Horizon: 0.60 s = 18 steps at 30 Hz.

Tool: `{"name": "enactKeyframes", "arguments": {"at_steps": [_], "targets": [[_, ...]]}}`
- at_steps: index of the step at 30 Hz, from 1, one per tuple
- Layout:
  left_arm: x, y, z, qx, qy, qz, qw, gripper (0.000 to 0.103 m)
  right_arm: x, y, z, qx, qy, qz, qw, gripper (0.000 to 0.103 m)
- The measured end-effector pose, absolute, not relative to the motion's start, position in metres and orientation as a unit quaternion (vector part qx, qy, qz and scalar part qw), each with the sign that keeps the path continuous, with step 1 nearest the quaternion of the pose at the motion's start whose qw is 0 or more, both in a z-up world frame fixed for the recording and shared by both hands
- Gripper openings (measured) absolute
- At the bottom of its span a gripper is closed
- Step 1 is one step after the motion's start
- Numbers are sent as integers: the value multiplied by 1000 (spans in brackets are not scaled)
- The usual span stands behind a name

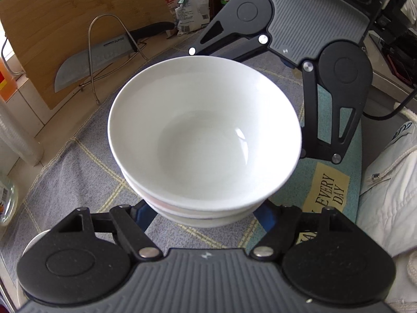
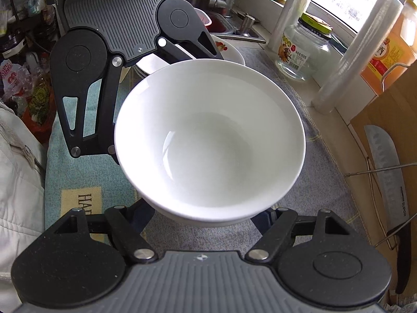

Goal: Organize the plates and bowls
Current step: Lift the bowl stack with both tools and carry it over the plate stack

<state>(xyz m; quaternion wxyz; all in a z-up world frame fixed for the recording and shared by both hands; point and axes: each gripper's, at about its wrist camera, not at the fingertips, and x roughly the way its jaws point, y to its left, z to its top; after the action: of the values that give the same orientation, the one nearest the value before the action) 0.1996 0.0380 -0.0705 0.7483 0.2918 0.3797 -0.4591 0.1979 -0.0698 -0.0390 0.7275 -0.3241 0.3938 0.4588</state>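
- Covering the counter, one grey checked cloth (image 1: 78, 161).
- One stack of white bowls (image 1: 206, 130) sits centred above the cloth; three rims can be counted in the left wrist view, and the bases are hidden.
- Two claws, the left gripper (image 1: 206, 219) and the right gripper (image 2: 206, 221), each clench the stack from opposite sides, fingertips hidden beneath it.
- Plates (image 2: 232, 52) lie behind, partly covered; their number is unclear.
- One knife (image 1: 99, 60) rests on a wire rack (image 1: 104, 39).

Counter (image 2: 307, 96): pale tiled top, covered by a grey checked cloth (image 1: 78, 161). At frame right lies a teal mat (image 1: 333, 182). Upper left: a wire rack (image 1: 104, 52) holding a knife (image 1: 96, 60) and wooden board (image 1: 65, 13). A glass jar (image 2: 302, 49) stands, apparently, on bare counter.
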Motion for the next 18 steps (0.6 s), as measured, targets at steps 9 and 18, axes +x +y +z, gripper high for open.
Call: {"name": "enactKeyframes", "arguments": {"at_steps": [9,18], "targets": [[189,80,-54,293,387,-405,775,78,202,-31,-25,-341,362,495,712,82],[193,134,-42,288,388,-353,801,78,222,21,-18,-358,325,529,697,82]]}}
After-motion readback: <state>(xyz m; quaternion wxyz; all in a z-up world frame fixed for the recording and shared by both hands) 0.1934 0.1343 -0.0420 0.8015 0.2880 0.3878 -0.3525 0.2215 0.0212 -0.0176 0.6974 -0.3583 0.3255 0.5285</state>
